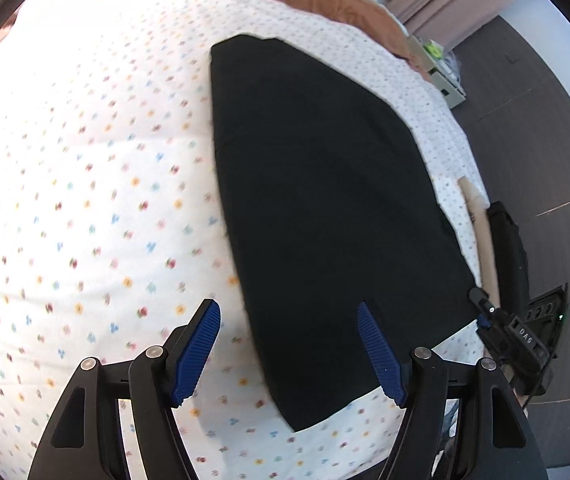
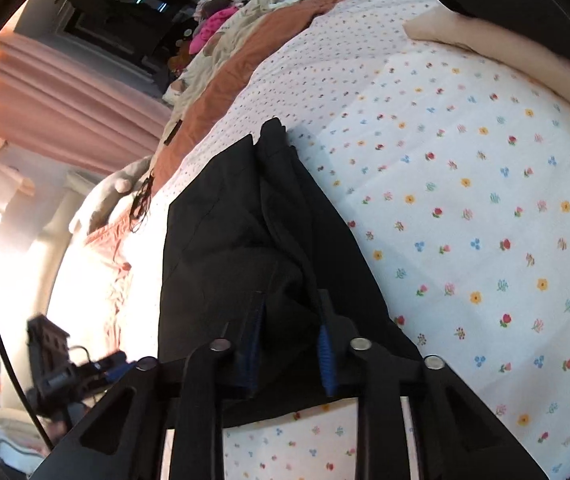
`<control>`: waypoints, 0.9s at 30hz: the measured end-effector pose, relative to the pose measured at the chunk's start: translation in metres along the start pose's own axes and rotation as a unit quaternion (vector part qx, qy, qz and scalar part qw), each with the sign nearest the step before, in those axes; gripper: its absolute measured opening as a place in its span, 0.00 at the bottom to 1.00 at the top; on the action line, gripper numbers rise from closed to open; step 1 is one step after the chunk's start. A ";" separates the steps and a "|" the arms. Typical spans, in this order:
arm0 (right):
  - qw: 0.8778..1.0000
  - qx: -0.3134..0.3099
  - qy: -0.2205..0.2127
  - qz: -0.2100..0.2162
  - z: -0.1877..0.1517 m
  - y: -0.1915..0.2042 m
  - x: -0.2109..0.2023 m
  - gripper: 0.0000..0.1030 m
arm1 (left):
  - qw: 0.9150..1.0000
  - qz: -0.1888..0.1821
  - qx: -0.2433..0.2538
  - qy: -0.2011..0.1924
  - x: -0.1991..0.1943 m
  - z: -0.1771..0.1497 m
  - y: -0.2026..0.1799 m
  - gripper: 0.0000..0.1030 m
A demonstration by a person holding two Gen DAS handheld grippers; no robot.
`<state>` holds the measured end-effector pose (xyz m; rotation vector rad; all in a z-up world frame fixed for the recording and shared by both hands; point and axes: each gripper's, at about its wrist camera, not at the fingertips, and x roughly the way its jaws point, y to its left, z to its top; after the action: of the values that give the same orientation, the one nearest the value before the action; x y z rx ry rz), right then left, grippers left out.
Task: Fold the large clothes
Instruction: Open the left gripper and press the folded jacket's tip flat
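one fold looks done: the black garment (image 1: pixel 325 208) lies as a long flat strip near the bed (image 1: pixel 85 200) edge. my left gripper (image 1: pixel 289 354) hangs released above its near end; my right gripper (image 2: pixel 291 354) is clenched on bunched cloth, more folding left.

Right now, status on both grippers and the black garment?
Left gripper open, above the black garment. Right gripper shut on bunched garment edge. Garment on floral bedsheet; nothing in the way.
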<state>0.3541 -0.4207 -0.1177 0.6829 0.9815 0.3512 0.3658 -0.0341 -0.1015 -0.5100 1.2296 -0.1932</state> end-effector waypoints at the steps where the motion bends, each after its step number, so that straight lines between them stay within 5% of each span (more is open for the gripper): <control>1: 1.000 0.000 -0.001 -0.002 -0.003 -0.003 0.000 0.18 | 1.000 -0.002 0.000 0.004 0.002 -0.003 0.003 0.70; 6: 1.000 0.015 0.004 -0.005 -0.016 -0.021 0.002 0.15 | 1.000 -0.014 0.008 0.024 0.026 -0.010 0.003 0.68; 10: 1.000 0.022 0.009 -0.009 -0.025 -0.033 0.000 0.14 | 0.998 -0.032 0.009 0.047 0.042 -0.022 0.001 0.50; 19: 0.999 0.000 0.006 -0.049 -0.025 -0.033 -0.001 0.13 | 0.999 -0.024 0.036 0.032 0.045 -0.030 -0.010 0.50; 22: 0.997 -0.009 0.005 -0.076 -0.020 -0.029 -0.003 0.27 | 0.999 -0.019 0.035 0.029 0.049 -0.030 -0.011 0.50; 24: 0.995 -0.023 0.003 -0.095 -0.016 -0.027 -0.005 0.45 | 0.999 -0.019 0.034 0.026 0.054 -0.030 -0.014 0.50; 27: 0.994 -0.038 0.022 -0.101 -0.012 -0.028 0.001 0.52 | 0.999 -0.019 0.033 0.024 0.056 -0.030 -0.013 0.50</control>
<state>0.3438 -0.4370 -0.1415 0.5030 1.0635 0.2252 0.3583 -0.0766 -0.1504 -0.4746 1.2564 -0.2778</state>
